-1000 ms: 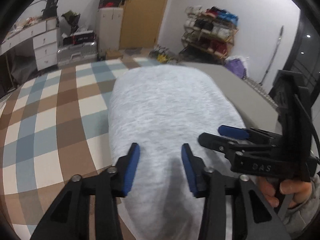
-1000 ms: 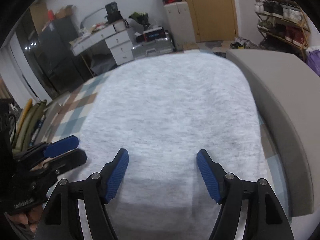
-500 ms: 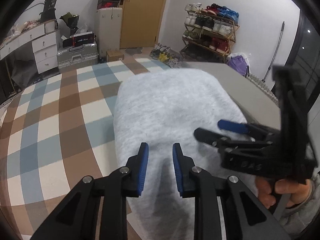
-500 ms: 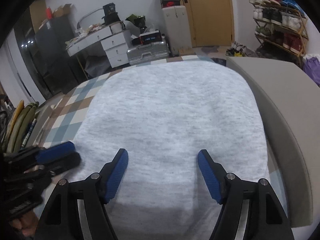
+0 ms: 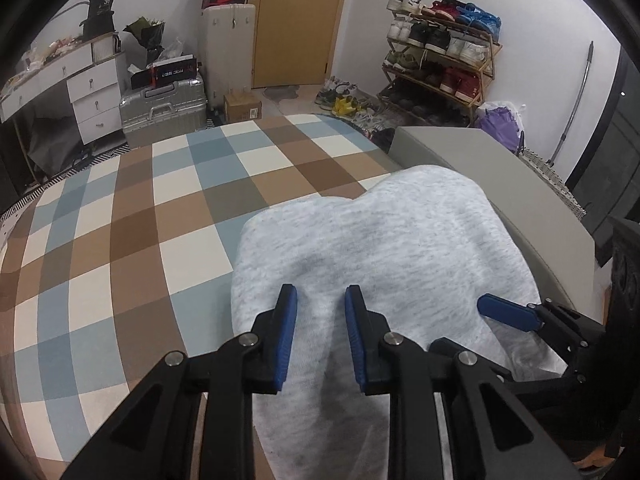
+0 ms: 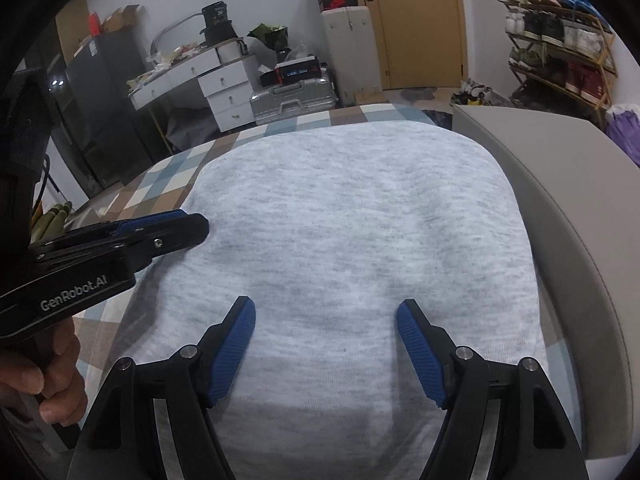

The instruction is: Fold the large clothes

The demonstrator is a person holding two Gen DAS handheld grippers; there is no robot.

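Folded pale grey knit garment [image 6: 352, 216] lies flat on the brown-blue-white checked cover [image 5: 132, 216]. Left gripper [image 5: 320, 300] has just been narrowing, seemingly pinching nothing. Right gripper [image 6: 326, 312] hovers, blue pads wide apart, empty.

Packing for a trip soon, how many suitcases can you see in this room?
2: a silver suitcase lying beside the white drawers, and a white suitcase standing upright left of the door. Others may be hidden behind clutter.
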